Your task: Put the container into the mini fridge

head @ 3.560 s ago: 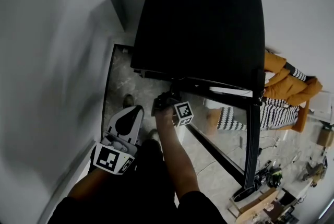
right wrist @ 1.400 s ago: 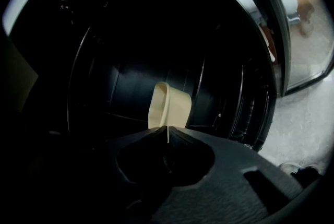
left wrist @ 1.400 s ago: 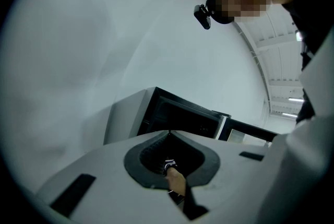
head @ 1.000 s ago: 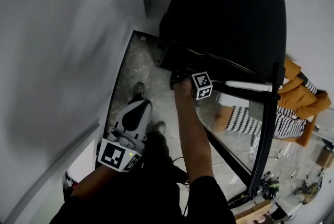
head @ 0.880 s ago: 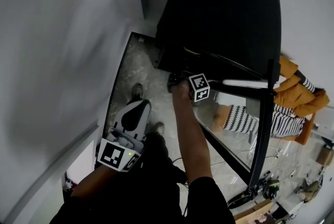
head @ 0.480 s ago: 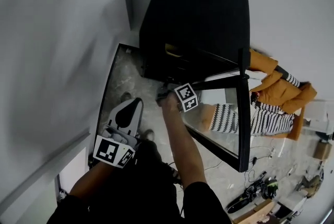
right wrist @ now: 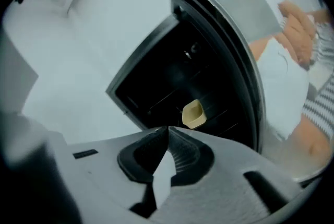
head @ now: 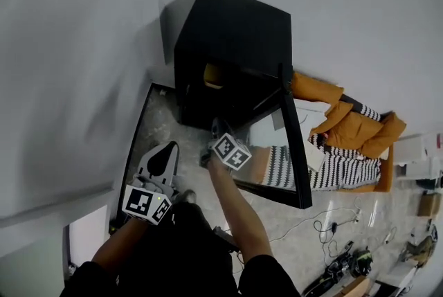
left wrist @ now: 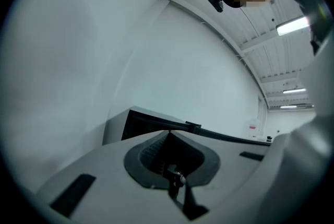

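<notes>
Yellow container (right wrist: 192,113) already sits inside the black fridge (head: 235,32), its door (head: 294,150) is open, and the left tool (left wrist: 168,132) and right tool (right wrist: 168,128) are both pressed together and empty, so probably only closing the door is left.

The room is bright, with soft, even light on the pale walls (head: 76,46). Long lamps (left wrist: 292,24) glow white on the ceiling in my left gripper view. The mini fridge (head: 232,32) is very dark inside, so only the pale yellow container (right wrist: 192,113) shows up there. The glass door (head: 273,150) shines like a mirror. Every picture bends round at the edges, and both gripper views have black corners. My right gripper (right wrist: 168,127) looks fuzzy close to its camera.
</notes>
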